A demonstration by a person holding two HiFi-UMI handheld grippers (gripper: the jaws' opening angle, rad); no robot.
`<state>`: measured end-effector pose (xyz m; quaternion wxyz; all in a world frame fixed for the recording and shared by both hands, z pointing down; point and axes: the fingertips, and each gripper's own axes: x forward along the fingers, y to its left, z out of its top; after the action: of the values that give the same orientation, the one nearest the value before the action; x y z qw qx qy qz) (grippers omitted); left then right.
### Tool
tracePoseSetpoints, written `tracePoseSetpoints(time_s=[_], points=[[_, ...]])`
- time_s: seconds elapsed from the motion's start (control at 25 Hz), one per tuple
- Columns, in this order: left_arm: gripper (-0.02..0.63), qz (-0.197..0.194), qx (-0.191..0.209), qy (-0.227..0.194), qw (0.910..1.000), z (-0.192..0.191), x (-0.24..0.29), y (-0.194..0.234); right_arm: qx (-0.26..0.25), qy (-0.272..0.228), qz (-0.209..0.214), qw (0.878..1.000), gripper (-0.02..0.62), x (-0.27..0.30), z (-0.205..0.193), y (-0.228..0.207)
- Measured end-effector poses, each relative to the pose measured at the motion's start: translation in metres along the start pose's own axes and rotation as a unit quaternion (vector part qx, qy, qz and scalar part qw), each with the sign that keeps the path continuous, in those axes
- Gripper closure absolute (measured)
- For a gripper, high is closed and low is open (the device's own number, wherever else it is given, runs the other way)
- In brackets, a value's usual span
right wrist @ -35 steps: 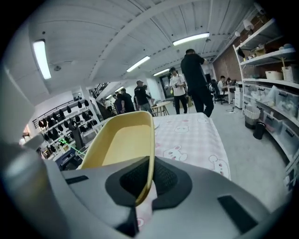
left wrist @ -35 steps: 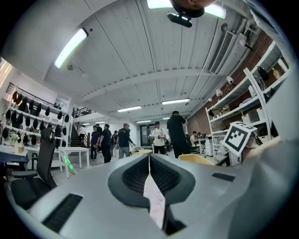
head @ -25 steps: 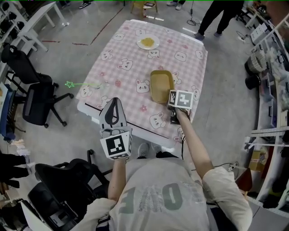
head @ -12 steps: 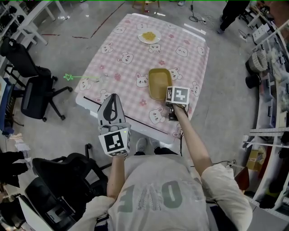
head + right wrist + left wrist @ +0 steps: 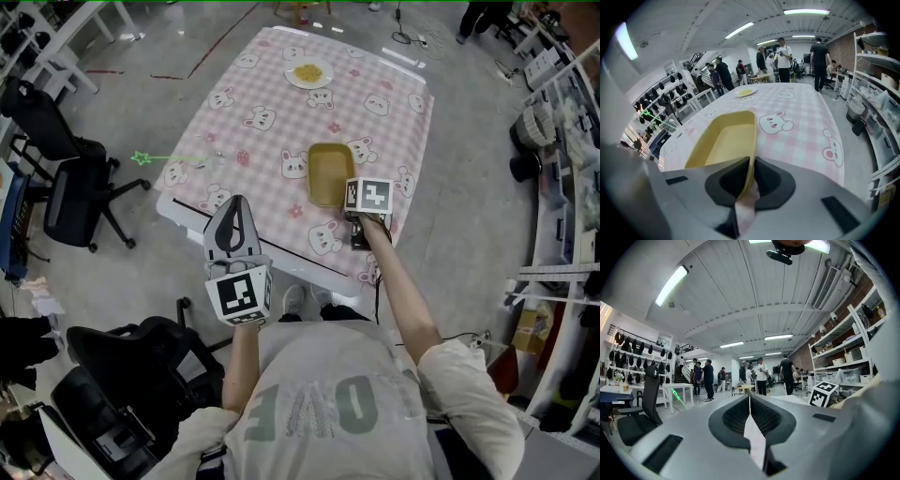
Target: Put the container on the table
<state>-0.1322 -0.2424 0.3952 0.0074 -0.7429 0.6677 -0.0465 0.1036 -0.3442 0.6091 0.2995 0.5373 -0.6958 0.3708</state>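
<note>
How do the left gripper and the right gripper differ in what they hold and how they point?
Load: the left gripper has its jaws closed on nothing, while the right gripper pinches the near rim of the yellow container.
Pose: the left gripper points level, out across the room, while the right gripper tilts down over the pink checked table.
Shared: both grippers are shut.

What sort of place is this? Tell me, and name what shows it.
Probably a lab or workshop hall, not a home: open shelving loaded with bins, a wheeled office chair on a bare concrete floor, and one table under a bunny-print cloth.
</note>
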Motion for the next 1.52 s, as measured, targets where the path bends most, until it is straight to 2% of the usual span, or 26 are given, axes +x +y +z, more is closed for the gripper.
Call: tracePoseSetpoints(time_s=[0.24, 0.28, 0.32, 0.36, 0.64, 0.88, 1.08, 1.24, 1.4, 1.52], points=[[0.575, 0.001, 0.002, -0.002, 1.0000, 0.002, -0.001, 0.000, 0.000, 0.002, 0.008, 1.000, 0.549, 0.000, -0.002, 0.001], [0.575, 0.001, 0.002, -0.002, 1.0000, 0.002, -0.001, 0.000, 0.001, 0.003, 0.011, 1.000, 0.522, 0.000, -0.002, 0.001], [0.575, 0.001, 0.001, -0.002, 1.0000, 0.002, -0.001, 0.000, 0.000, 0.003, 0.013, 1.000, 0.464, 0.000, -0.003, 0.002], [0.575, 0.002, 0.001, -0.002, 1.0000, 0.002, -0.002, 0.000, -0.002, 0.004, 0.015, 1.000, 0.449, -0.001, -0.003, 0.003], [0.575, 0.001, 0.000, -0.003, 1.0000, 0.000, -0.003, 0.000, 0.000, -0.002, 0.018, 1.000, 0.449, -0.002, -0.002, 0.006], [0.575, 0.001, 0.001, -0.005, 1.0000, 0.003, -0.004, 0.000, -0.003, -0.027, 0.020, 0.999, 0.451, -0.013, 0.018, 0.007], [0.575, 0.004, 0.002, -0.009, 0.9999, 0.009, -0.004, 0.002, -0.019, -0.087, 0.024, 0.996, 0.456, -0.039, 0.059, 0.015], [0.575, 0.003, 0.005, -0.020, 0.9998, 0.021, -0.004, 0.002, -0.025, -0.152, 0.028, 0.988, 0.485, -0.070, 0.091, 0.023], [0.575, -0.001, 0.006, -0.036, 0.9993, 0.034, -0.002, 0.002, -0.043, -0.232, 0.032, 0.971, 0.532, -0.111, 0.120, 0.036], [0.575, -0.005, 0.004, -0.045, 0.9990, 0.043, -0.003, 0.000, -0.053, -0.287, 0.054, 0.955, 0.549, -0.142, 0.130, 0.049]])
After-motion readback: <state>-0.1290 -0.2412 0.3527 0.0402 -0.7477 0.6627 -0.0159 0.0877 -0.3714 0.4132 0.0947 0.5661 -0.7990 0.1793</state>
